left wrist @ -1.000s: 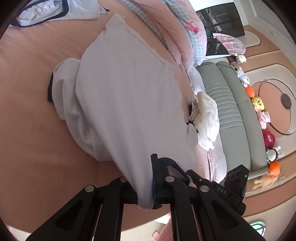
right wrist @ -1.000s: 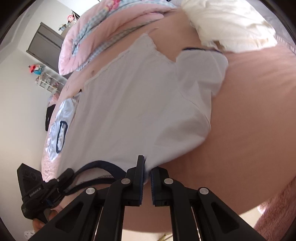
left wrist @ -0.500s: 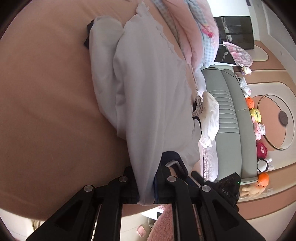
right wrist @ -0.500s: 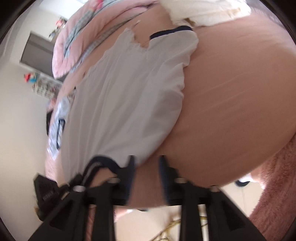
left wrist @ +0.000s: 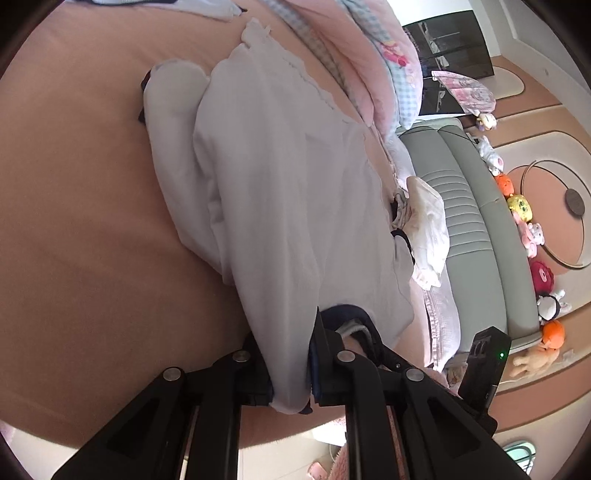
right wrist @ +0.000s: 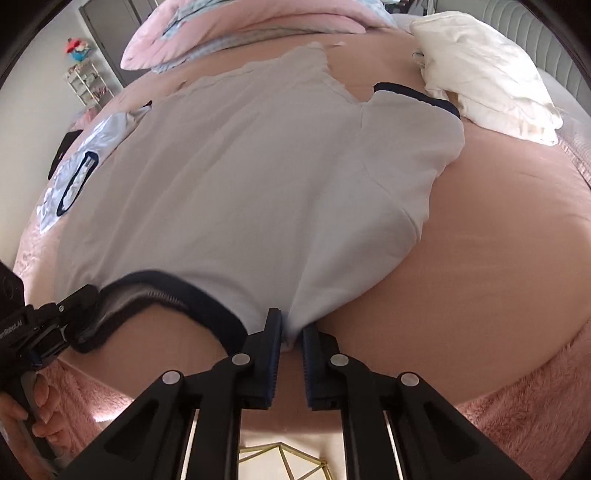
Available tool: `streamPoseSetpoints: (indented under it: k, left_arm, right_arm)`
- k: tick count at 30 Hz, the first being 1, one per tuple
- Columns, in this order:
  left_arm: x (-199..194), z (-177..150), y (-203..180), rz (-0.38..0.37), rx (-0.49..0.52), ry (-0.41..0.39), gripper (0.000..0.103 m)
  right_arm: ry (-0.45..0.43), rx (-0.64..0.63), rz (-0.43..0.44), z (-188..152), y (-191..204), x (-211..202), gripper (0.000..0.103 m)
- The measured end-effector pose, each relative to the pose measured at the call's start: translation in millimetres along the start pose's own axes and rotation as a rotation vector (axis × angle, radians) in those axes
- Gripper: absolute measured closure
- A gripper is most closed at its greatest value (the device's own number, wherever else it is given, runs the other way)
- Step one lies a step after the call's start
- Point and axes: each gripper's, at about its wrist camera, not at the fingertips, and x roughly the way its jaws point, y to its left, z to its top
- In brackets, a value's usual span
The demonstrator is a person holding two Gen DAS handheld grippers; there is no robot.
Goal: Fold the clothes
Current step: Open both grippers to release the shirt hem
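A pale white shirt [left wrist: 280,192] with navy trim lies spread on the pink bed [left wrist: 74,221]. My left gripper [left wrist: 290,347] is shut on a bunched fold of it beside the navy collar. In the right wrist view the shirt [right wrist: 240,177] fans out ahead, one short sleeve [right wrist: 413,122] to the right. My right gripper [right wrist: 291,330] is shut on the shirt's near edge, just right of the collar [right wrist: 166,284]. The left gripper [right wrist: 74,306] holds the collar's other end at the far left of that view.
A crumpled white garment [right wrist: 487,74] lies at the far right. A pink quilt [right wrist: 240,29] sits beyond the shirt and a light blue garment [right wrist: 74,173] to the left. A grey headboard [left wrist: 469,229] carries plush toys [left wrist: 517,206]. A hand [right wrist: 22,410] grips the left tool.
My right gripper opened half a second ago, moved, and has shut again on the shirt's near edge. The left gripper kept its grip while the shirt shifted under it.
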Motion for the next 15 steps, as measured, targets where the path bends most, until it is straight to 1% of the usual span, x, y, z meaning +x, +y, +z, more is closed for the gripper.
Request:
streamPoseSetpoints:
  k: [4, 5, 9, 10, 11, 12, 14, 15]
  left_arm:
    - [-1.2, -2.4, -2.1, -0.03, -0.007, 0.015, 0.093]
    - [-2.2, -3.0, -3.2, -0.028, -0.005, 0.021, 0.093]
    - [-15.4, -9.7, 1.0, 0.023, -0.034, 0.068, 0.09]
    - [-23.4, -9.8, 2.5, 0.025, -0.054, 0.069, 0.086]
    - [-35.7, -8.1, 2.3, 0.038, -0.059, 0.04, 0.079]
    - [-50.4, -5.8, 1.3, 0.058, -0.055, -0.009, 0.076]
    - [-76.6, 4.5, 4.1, 0.113, -0.06, -0.121, 0.062]
    - [-83.6, 13.4, 8.2, 0.152, -0.071, -0.165, 0.06]
  right_arm:
    - [0.001, 0.123, 0.137, -3.1, -21.2, -6.5, 0.096]
    - [-0.002, 0.142, 0.154, -4.9, -24.6, -9.5, 0.096]
    - [0.01, 0.141, 0.13, -14.1, -26.6, -25.4, 0.096]
    - [0.014, 0.145, 0.14, -15.9, -29.6, -30.6, 0.093]
    - [0.008, 0.146, 0.146, -17.3, -32.4, -36.5, 0.093]
    - [-0.013, 0.145, 0.146, -18.2, -35.0, -43.6, 0.093]
    - [-0.06, 0.137, 0.142, -18.8, -39.4, -58.1, 0.091]
    - [-0.088, 0.121, 0.136, -15.0, -39.3, -64.0, 0.088]
